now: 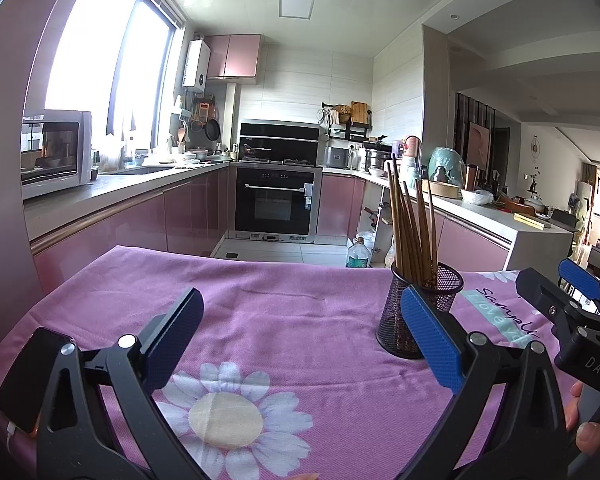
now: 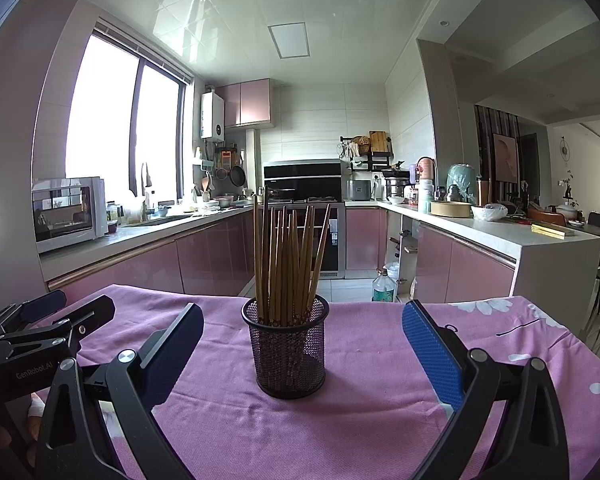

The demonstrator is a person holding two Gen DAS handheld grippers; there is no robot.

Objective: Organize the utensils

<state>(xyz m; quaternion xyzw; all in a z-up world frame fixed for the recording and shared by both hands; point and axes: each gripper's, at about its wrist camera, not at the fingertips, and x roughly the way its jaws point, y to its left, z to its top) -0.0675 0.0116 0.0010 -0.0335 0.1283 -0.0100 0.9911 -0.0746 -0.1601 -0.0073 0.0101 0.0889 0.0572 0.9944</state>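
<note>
A black mesh holder (image 2: 288, 350) stands upright on the pink flowered cloth (image 2: 372, 380), filled with several brown chopsticks (image 2: 290, 264). My right gripper (image 2: 302, 344) is open, its blue-padded fingers (image 2: 432, 354) wide on either side of the holder and nearer the camera, holding nothing. In the left wrist view the same holder (image 1: 418, 312) sits just behind my left gripper's right finger (image 1: 430, 338). My left gripper (image 1: 300, 330) is open and empty over bare cloth. The right gripper (image 1: 572, 292) shows at the far right edge.
The cloth-covered table (image 1: 260, 280) ends at a far edge with kitchen floor beyond. A water bottle (image 2: 384, 286) stands on the floor. Pink cabinets, an oven (image 1: 276, 200) and a microwave (image 1: 56, 152) line the kitchen. A phone (image 1: 30, 384) lies at the table's near left.
</note>
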